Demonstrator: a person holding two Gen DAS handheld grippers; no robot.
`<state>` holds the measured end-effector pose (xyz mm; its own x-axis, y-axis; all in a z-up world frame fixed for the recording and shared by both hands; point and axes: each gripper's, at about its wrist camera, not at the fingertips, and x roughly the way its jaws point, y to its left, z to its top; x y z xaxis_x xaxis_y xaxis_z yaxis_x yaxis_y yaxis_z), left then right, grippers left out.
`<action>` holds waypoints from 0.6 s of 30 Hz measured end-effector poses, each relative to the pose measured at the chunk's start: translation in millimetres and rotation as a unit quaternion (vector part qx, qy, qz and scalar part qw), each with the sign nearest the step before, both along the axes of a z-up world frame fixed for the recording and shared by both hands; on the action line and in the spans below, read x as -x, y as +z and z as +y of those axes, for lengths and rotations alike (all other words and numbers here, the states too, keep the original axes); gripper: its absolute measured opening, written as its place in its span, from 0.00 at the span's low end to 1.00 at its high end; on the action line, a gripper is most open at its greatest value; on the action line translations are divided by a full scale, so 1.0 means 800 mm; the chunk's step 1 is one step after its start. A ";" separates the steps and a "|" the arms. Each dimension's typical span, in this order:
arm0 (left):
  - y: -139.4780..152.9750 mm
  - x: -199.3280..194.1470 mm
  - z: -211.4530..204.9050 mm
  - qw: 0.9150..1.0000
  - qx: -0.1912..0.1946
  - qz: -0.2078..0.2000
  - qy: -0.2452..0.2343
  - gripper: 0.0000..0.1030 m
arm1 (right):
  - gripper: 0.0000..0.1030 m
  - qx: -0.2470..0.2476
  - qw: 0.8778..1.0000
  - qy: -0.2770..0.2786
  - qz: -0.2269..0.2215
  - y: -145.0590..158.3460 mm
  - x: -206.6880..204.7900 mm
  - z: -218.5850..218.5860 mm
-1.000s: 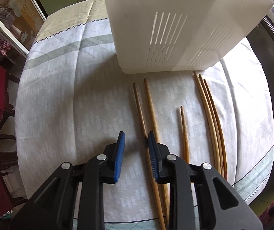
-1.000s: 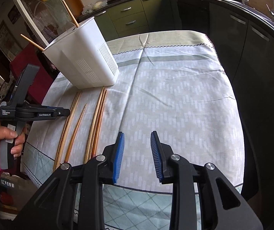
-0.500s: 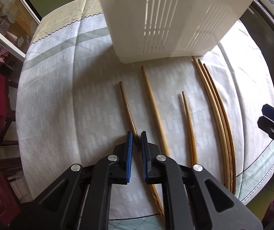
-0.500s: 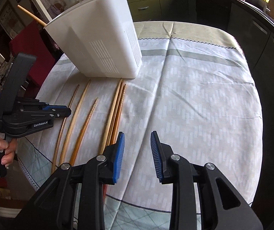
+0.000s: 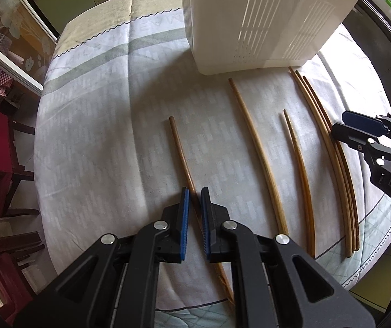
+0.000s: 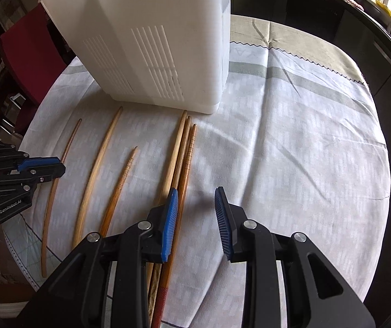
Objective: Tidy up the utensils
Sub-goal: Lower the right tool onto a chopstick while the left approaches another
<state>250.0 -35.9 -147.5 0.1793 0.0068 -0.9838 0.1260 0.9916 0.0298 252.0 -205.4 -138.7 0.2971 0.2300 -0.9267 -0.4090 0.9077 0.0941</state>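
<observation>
Your left gripper point(image 5: 194, 210) is clenched on the leftmost chopstick point(image 5: 180, 153) for transfer to the holder point(image 5: 263, 19), while your right gripper point(image 6: 196, 218) hangs released beside the chopstick trio point(image 6: 183, 153).

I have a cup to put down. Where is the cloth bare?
Free: the wide cloth right of the three bunched chopsticks, and the stretch left of the held chopstick, beside the bin. Crowded: the strip in front of the bin, where six chopsticks lie and the left gripper and right gripper work.

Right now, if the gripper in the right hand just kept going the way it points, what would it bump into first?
Probably the tablecloth: the right gripper, jaws open, points steeply down just beside the bundle of three chopsticks.
</observation>
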 end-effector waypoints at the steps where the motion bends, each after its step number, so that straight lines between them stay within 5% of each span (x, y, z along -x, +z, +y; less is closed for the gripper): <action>1: 0.002 0.001 -0.002 1.000 -0.001 -0.001 -0.002 0.09 | 0.28 0.007 1.000 0.001 -0.002 0.000 -0.001 0.003; 8: 0.000 -0.003 0.008 1.000 -0.001 -0.001 0.002 0.09 | 0.22 0.044 0.999 0.019 -0.007 -0.008 0.002 0.029; 11: 0.001 -0.002 0.005 1.000 -0.003 -0.002 0.006 0.09 | 0.21 0.041 0.999 0.017 -0.003 -0.009 -0.007 0.038; 13: 0.001 -0.001 0.005 1.000 -0.004 -0.003 0.008 0.09 | 0.08 0.041 0.999 0.016 0.002 -0.009 -0.011 0.040; 18: 0.004 -0.001 0.012 1.000 0.023 -0.002 0.020 0.08 | 0.07 0.026 1.000 0.009 -0.005 0.001 -0.012 0.034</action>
<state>250.5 -26.6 -144.6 0.1833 -0.0300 -0.9826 0.0853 0.9962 -0.0145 261.8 -178.1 -137.6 0.3024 0.1866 -0.9347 -0.4269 0.9033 0.0422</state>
